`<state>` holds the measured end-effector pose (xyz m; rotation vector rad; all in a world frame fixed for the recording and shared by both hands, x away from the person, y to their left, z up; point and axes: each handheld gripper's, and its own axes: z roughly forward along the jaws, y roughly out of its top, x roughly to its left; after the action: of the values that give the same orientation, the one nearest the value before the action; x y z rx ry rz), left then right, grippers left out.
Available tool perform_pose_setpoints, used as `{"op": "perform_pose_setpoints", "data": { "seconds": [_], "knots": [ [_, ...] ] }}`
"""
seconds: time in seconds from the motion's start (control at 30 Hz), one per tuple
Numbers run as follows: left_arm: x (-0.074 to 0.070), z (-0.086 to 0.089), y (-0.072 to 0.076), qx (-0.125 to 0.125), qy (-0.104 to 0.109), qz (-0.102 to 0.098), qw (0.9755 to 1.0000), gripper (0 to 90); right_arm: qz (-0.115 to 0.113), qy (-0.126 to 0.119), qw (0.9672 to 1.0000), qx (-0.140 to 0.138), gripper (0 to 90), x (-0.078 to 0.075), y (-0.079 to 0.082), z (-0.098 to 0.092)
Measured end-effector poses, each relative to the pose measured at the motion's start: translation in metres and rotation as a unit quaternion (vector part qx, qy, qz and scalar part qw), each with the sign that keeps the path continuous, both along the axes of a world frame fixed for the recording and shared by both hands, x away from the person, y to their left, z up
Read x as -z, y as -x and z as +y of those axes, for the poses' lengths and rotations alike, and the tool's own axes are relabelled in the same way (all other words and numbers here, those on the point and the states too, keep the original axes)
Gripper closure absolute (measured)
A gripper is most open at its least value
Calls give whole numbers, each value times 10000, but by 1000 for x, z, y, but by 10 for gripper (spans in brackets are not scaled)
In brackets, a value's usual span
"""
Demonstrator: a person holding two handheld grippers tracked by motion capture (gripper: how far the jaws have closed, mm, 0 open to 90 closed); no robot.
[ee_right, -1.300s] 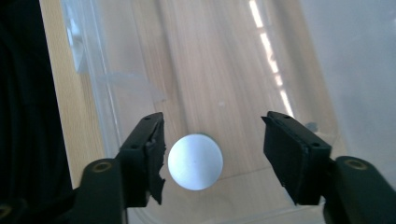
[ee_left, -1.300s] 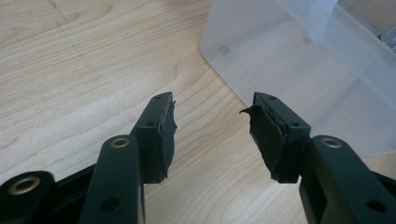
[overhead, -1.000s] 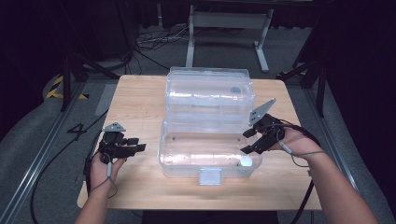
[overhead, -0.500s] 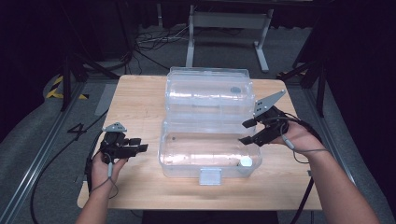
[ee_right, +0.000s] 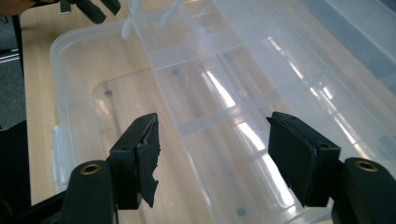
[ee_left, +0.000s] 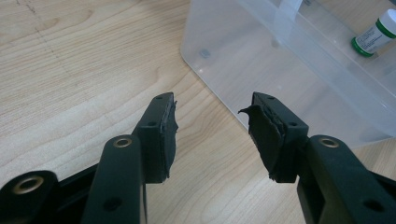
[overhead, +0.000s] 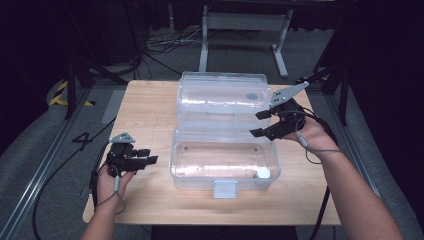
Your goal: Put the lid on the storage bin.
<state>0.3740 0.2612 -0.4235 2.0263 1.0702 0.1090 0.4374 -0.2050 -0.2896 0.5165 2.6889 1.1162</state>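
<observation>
your left claw (overhead: 148,160) spread, empty, beside clear bin (overhead: 225,165) | your right claw (overhead: 261,123) spread, empty, over bin's lid

The high view looks forward and down on the tabletop (overhead: 150,120) from well back. Each gripper view sits close behind its own hand-held gripper, facing along the jaws. All three share the clear bin (overhead: 225,160) (ee_left: 261,51) (ee_right: 140,93).
</observation>
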Motion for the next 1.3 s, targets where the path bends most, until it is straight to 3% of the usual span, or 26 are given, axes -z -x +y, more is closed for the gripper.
{"op": "perform_pose_setpoints", "data": {
  "seconds": [0.1, 0.23, 0.47, 0.57, 0.7, 0.9, 1.03, 1.17, 1.3],
  "knots": [
    [0, 2, 1, 31, -37, -29, 10000, 509, -30, -2, 10000, -41, 340, -2, -5, 5],
    [0, 4, 5, 67, 91, -21, 9999, 522, -181, -32, 9998, -38, 344, -5, -17, 18],
    [-9, 2, 11, 205, 145, -221, 9994, 518, -37, -131, 9999, 20, 370, -7, -35, 30],
    [-11, -1, 14, 286, -68, -287, 9992, 539, 61, -236, 9997, 9, 369, -5, -41, 34],
    [-9, -4, 13, 300, -65, -98, 9995, 549, 138, -257, 9995, 83, 334, 2, -49, 40],
    [-10, -7, 13, 265, -3, -95, 9996, 588, 169, 125, 9997, 151, 329, 10, -57, 48],
    [-12, -8, 13, 188, -21, -86, 9998, 614, 39, 358, 9990, 255, 408, 13, -56, 54],
    [-12, -9, 13, 44, -25, -96, 9999, 653, -108, 445, 9982, 385, 566, 11, -54, 57],
    [-15, -11, 15, 114, 5, -157, 9998, 663, -240, 508, 9973, 468, 667, 11, -51, 58]
  ]
}}
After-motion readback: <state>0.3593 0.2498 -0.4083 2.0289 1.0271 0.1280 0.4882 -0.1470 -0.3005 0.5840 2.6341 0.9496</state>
